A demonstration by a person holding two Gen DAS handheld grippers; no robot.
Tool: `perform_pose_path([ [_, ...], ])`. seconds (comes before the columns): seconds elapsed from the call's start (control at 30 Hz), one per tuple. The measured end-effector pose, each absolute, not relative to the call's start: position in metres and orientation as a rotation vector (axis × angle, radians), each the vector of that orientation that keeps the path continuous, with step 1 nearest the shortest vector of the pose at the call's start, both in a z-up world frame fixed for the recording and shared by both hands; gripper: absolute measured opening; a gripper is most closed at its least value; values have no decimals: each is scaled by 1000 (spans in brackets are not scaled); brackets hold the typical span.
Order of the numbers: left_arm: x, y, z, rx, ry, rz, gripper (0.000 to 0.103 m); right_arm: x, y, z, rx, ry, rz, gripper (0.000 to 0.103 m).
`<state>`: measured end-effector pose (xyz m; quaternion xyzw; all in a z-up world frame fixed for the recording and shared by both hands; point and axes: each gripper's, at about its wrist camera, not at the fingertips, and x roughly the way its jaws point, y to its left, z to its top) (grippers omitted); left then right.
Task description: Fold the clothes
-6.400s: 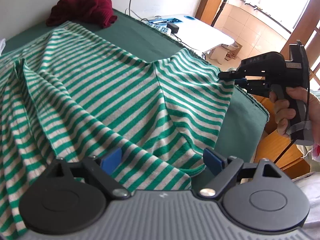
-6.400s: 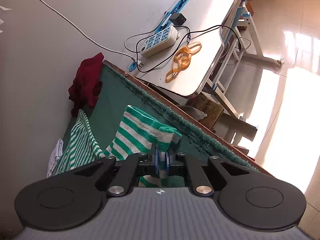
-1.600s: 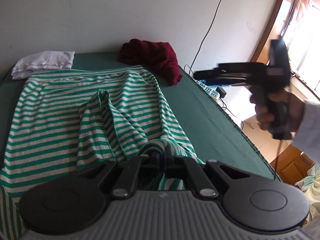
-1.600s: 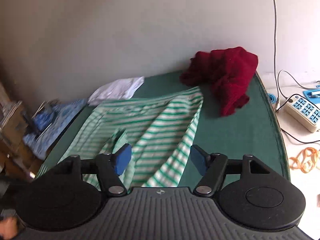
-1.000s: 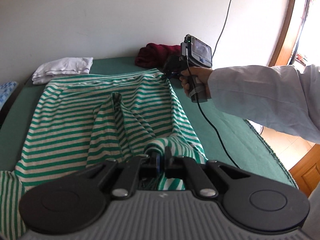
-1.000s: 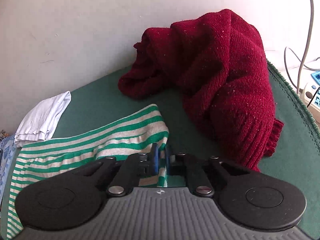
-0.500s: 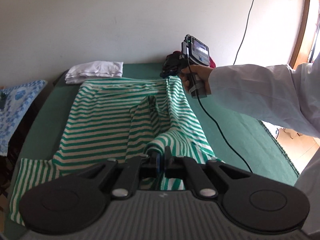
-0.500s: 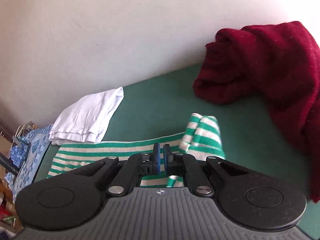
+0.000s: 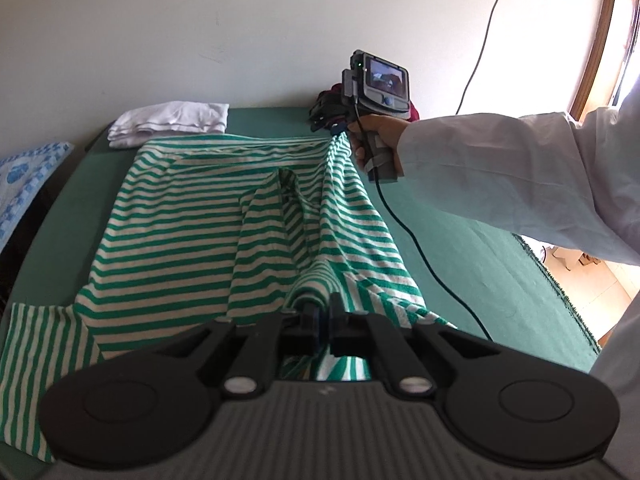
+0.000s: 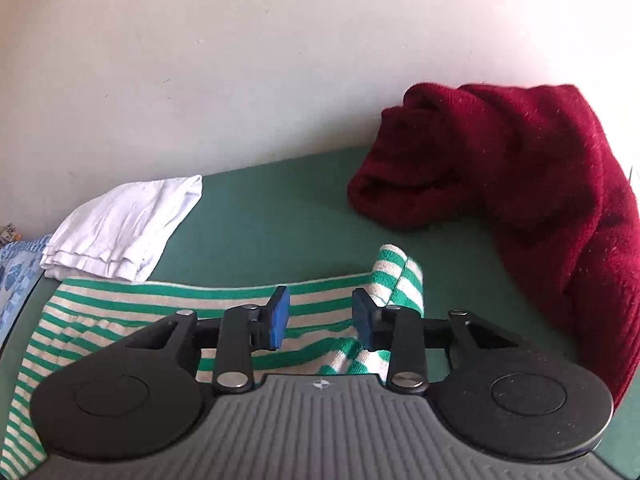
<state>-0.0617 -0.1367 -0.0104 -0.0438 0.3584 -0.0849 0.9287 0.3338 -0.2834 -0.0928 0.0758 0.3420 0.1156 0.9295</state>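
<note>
Green-covered table (image 9: pixel 472 248) (wrinkled striped shirt (image 9: pixel 180 232) spread) against white wall (image 9: pixel 200 20).

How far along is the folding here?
Done: white cloth lies folded. In hand: striped shirt, spread out with one side turned inward; left gripper pinches it, right gripper is opening above its corner. Left: finish the shirt; red sweater lies heaped.

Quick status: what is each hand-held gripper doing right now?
Left hand-held gripper: shut on the striped shirt.
Right hand-held gripper: jaws opening, pads off the shirt lying beneath them.
</note>
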Motion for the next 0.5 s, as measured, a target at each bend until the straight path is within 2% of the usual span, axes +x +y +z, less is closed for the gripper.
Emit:
perform_pose_path([
  [0.1,-57,-130,-9,-106,738,-169,1,320,-291,-84,177,619,194,37],
  [0.3,-51,-122,-7,-144,732,-186,1,323,-300,-95,96,640,94,36],
  [0.43,-49,-122,-13,-149,749,-194,1,302,-335,-86,296,519,146,36],
  [0.5,-48,-122,-15,-154,756,-203,1,302,-339,-88,264,559,118,38],
])
